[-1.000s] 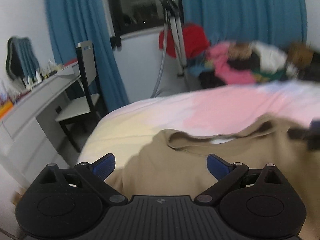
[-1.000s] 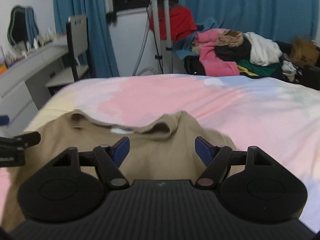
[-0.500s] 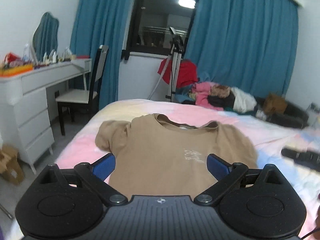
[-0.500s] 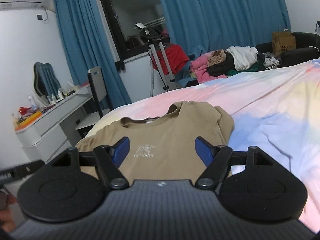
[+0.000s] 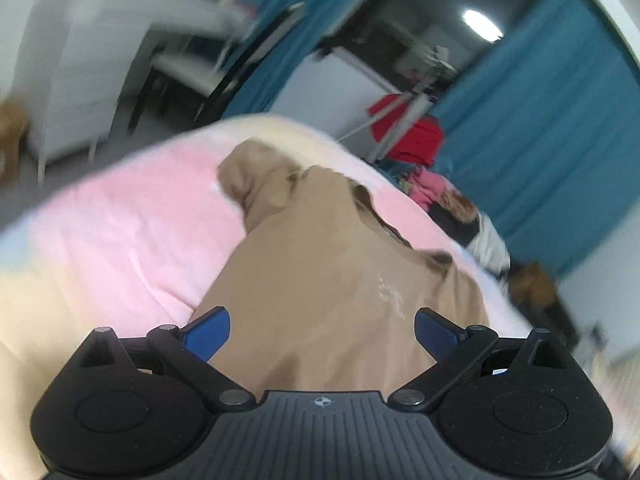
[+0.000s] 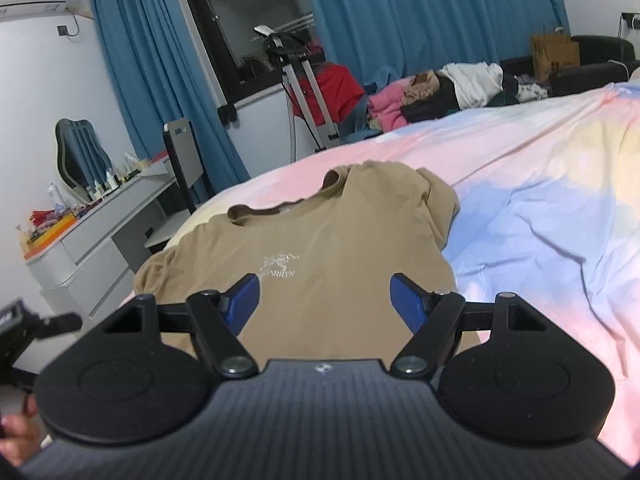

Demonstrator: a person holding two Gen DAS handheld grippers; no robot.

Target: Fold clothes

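- Tan T-shirt [image 6: 320, 240] lies spread flat, print side up, on the pastel bedsheet [image 6: 540, 208], collar toward the far edge of the bed, hem toward me. Both sleeves are out to the sides; nothing is folded over yet.
- My right gripper [image 6: 325, 300] hangs over the lower half of the shirt, jaws spread wide, nothing between the blue pads [image 6: 240, 300].
- My left gripper [image 5: 322, 334] is rolled to one side, so its view is tilted and smeared. Jaws spread wide and empty too, over the shirt's hem side.
- Step in hand, as I judge it: layout done, lining up for the first fold. No cloth is gripped.
- Next move calls for: drop each gripper onto one side edge, one near the shoulder, one near the hem, pinch a single edge, and carry it toward the midline.
- Risk: the right sleeve [image 6: 436, 204] is bunched and may drag unevenly.
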